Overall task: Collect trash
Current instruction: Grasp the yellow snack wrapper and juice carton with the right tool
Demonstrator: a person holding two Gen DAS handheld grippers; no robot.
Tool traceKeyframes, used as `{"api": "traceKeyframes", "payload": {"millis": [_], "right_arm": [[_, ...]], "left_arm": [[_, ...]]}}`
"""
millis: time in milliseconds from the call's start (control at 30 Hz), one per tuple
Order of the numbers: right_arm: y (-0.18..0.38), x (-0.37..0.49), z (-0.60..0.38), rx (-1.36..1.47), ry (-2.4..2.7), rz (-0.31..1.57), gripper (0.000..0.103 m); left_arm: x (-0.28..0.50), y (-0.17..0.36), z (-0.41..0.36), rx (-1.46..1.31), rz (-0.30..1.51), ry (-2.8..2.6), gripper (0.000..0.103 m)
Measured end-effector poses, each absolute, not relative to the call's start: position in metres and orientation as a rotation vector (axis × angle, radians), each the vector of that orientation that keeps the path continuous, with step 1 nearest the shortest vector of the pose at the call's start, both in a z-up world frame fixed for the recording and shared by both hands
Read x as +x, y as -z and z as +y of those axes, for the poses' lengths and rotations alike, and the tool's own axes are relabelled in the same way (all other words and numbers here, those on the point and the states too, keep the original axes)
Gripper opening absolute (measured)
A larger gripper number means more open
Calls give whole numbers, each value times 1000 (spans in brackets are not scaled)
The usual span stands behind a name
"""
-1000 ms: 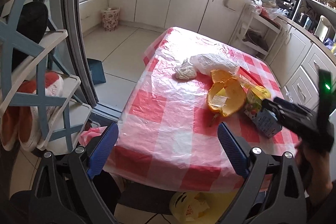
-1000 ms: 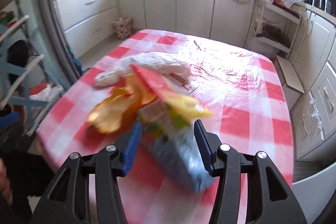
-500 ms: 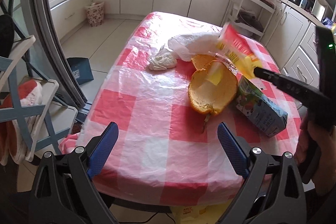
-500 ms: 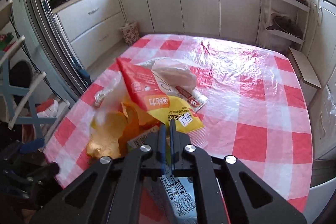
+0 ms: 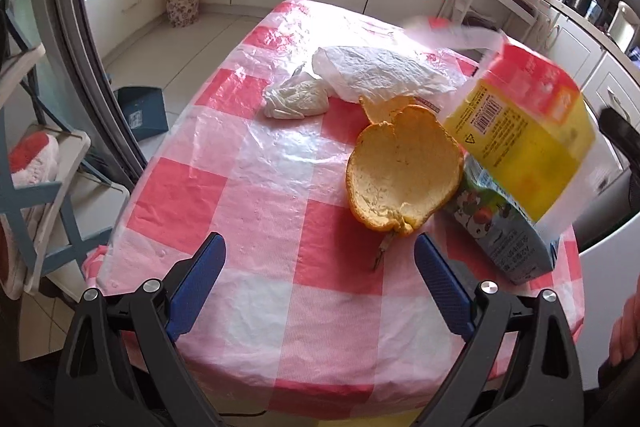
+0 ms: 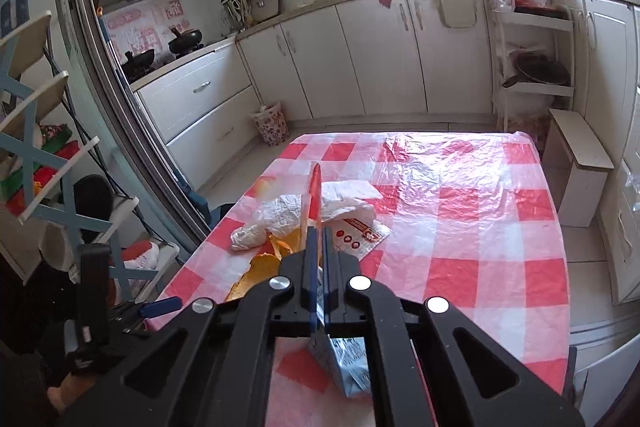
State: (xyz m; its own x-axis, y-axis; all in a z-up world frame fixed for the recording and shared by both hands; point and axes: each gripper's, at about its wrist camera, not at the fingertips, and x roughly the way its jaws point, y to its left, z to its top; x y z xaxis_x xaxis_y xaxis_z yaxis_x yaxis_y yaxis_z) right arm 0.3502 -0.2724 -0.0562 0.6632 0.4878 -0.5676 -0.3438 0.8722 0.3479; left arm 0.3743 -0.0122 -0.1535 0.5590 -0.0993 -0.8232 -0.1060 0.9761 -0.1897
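My right gripper (image 6: 318,231) is shut on a red and yellow snack wrapper (image 6: 315,195), seen edge-on and lifted above the table. The wrapper also shows in the left wrist view (image 5: 528,123), hanging in the air at the right. Under it lie an orange peel (image 5: 400,175), a blue juice carton (image 5: 508,231) on its side, a crumpled white tissue (image 5: 296,99) and a clear plastic bag (image 5: 380,71). My left gripper (image 5: 320,267) is open and empty, low over the table's near edge.
The table has a red and white checked cloth (image 5: 256,195) under clear plastic. A flowered waste basket (image 5: 182,3) stands on the floor by the cabinets. A blue shelf rack (image 5: 36,187) stands at the left. A dustpan (image 5: 142,111) lies on the floor.
My right gripper closed on the wrapper and raised it off the pile. My left gripper moved in closer over the table and stayed open.
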Motion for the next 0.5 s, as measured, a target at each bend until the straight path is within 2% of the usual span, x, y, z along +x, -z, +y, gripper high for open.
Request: {"api": "traceKeyframes", "payload": {"millis": [233, 267, 300, 333, 367, 500], "right_arm": [[81, 357, -283, 293, -495, 837, 4], [87, 359, -284, 313, -485, 859, 15], [92, 363, -286, 331, -469, 882, 41], [95, 364, -287, 341, -455, 892, 52], [98, 367, -289, 353, -435, 896, 58], [123, 381, -296, 454, -396, 1008, 58]], "left_arm": [[392, 165, -11, -306, 998, -15, 92], [395, 165, -12, -311, 992, -15, 92], [398, 167, -11, -314, 990, -14, 92], [400, 168, -12, -315, 988, -12, 92], [403, 169, -14, -311, 986, -10, 92], [412, 169, -20, -307, 979, 7, 92]]}}
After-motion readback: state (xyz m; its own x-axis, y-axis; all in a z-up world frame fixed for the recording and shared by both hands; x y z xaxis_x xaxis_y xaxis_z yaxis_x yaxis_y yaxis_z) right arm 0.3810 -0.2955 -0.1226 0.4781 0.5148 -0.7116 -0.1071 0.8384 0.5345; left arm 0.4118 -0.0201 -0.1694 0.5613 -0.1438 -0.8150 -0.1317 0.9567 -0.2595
